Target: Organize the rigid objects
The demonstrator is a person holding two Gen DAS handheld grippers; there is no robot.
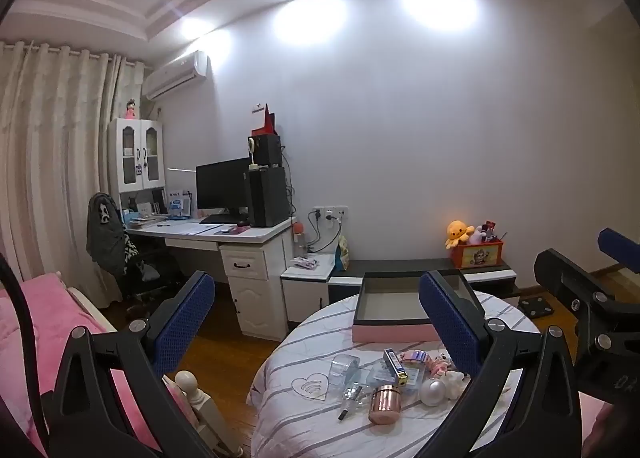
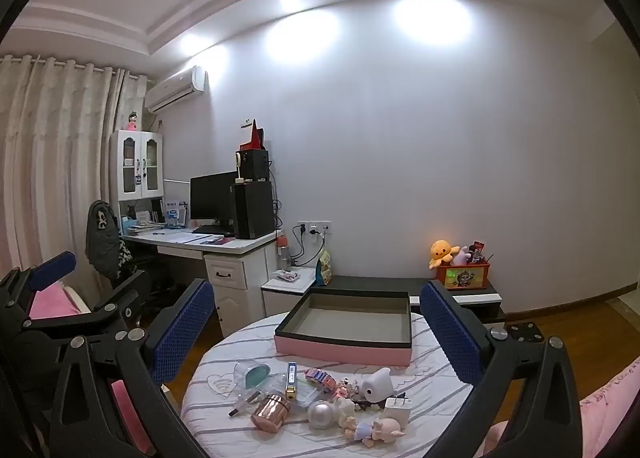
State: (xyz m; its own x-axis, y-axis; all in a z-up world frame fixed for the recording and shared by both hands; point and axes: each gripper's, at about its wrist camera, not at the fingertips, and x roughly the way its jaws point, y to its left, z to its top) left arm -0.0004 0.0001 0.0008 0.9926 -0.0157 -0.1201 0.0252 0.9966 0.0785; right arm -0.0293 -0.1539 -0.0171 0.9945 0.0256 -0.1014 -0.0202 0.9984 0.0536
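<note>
Both grippers, left [image 1: 316,322] and right [image 2: 316,334], hang wide open and empty; start with the copper jar [image 2: 270,413] at the table's [image 2: 224,434] near edge; lift it clear, then lower it into the box [image 2: 344,350] at the far edge.

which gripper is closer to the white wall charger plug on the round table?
Right, judging by view. The white wall charger plug lies between the right gripper fingers, toward its right. The left gripper is further left; the plug doesn't show in its view.
</note>
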